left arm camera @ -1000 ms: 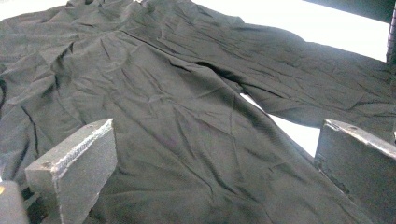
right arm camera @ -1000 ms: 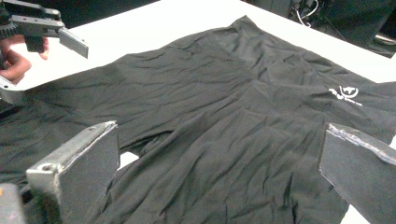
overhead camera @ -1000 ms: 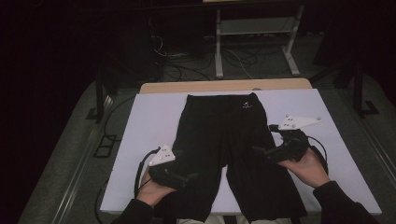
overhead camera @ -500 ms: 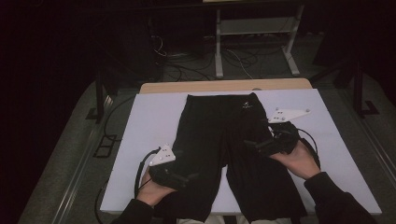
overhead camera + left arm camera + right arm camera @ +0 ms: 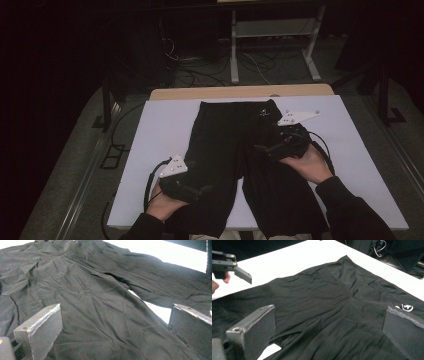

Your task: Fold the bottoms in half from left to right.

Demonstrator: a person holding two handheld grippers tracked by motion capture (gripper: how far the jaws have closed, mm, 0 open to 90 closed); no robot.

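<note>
So the white table [image 5: 150, 150] has a pair of black shorts [image 5: 235, 155] laid flat across the middle of it, waistband at the far edge and both legs running back toward the person, hems hanging a bit over the near edge. That makes the long axis near-to-far, with the waist pointing away from the person, and the small white logo [image 5: 263, 114] sits up by the waistband on the person's right. It looks like the setup stage of a fold: the cloth is spread and fairly smooth, with nothing folded over yet. The left gripper [image 5: 200, 190] hangs over the left leg near the outer seam, jaws spread wide with nothing between them, and its own view shows rumpled fabric just past the pads. The right gripper [image 5: 260, 148] is over the right leg up toward the hip, jaws also gaping and empty, angled across the garment. Best guess for the next move is that each claw has to drop onto an edge and pinch a single layer cleanly, probably along one side, before anything gets carried over.
</note>
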